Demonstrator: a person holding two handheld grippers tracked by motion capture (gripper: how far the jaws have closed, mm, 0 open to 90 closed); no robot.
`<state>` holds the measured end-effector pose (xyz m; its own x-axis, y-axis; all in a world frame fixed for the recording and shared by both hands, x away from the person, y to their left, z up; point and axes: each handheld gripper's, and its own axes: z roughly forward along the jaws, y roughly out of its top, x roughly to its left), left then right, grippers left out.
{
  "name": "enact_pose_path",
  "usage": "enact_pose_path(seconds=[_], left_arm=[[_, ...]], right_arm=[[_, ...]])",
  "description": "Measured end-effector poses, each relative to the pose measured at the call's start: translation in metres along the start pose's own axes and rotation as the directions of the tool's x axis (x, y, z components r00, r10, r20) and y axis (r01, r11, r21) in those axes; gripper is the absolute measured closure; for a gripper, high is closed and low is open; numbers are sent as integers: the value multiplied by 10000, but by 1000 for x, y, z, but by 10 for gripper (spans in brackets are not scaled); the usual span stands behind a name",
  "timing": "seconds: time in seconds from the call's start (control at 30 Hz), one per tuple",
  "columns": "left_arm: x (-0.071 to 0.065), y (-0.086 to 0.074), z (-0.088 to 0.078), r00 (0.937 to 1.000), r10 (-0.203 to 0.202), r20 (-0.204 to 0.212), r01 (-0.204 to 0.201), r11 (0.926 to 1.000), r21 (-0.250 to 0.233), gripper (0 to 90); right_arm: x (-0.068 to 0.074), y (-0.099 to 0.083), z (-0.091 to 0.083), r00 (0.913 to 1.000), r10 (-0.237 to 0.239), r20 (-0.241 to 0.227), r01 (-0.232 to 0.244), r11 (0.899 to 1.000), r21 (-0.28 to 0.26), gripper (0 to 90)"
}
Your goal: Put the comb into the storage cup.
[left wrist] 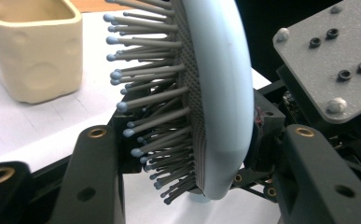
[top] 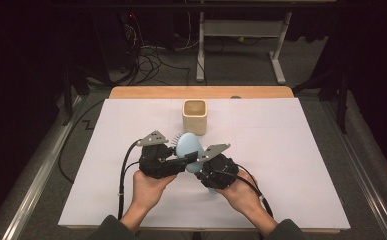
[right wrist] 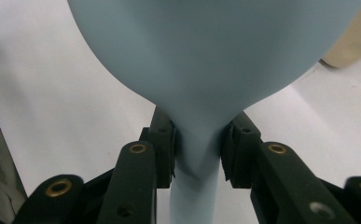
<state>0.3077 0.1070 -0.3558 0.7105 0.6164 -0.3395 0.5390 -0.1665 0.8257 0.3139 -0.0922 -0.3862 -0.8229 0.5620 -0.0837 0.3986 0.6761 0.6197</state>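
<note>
A light blue hairbrush point(top: 187, 146) with grey bristles is held above the white table cover, between my two grippers. My right gripper point(right wrist: 197, 144) is shut on the narrow neck where the brush head point(right wrist: 215, 56) meets the handle. My left gripper point(left wrist: 192, 135) closes across the lower brush head point(left wrist: 220, 93), one jaw against the bristle tips and the other against the smooth back. From above, the left gripper point(top: 183, 160) comes in from the left and the right gripper point(top: 197, 163) from the right, both meeting at the brush.
A cream square cup point(top: 195, 116) stands just behind the brush at the table's middle; it also appears as the cup point(left wrist: 33, 51) beside the bristles. The white cover point(top: 291, 165) lies bare to either side. Cables trail from both grippers toward the person.
</note>
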Motion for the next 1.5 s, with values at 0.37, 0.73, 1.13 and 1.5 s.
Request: enact_pose_path(seconds=[0.37, 0.73, 1.13, 1.5], left_arm=[[0, 2, -4, 9999, 49, 142, -49, 10000, -36, 534], [4, 3, -12, 10000, 14, 13, -14, 9999, -147, 535], [9, 4, -18, 9999, 12, -172, -15, 9998, -185, 533], [14, 5, -27, 9995, -59, -304, 49, 9995, -306, 532]], right_arm=[[-2, 0, -2, 9997, 201, -117, -204, 9995, -246, 640], [-3, -3, -3, 9990, 417, 170, -405, 9971, -645, 443], [-9, -18, -12, 9973, 671, 284, -630, 9901, -1251, 371], [-17, -33, -23, 9958, 875, 286, -817, 9834, -1623, 363]])
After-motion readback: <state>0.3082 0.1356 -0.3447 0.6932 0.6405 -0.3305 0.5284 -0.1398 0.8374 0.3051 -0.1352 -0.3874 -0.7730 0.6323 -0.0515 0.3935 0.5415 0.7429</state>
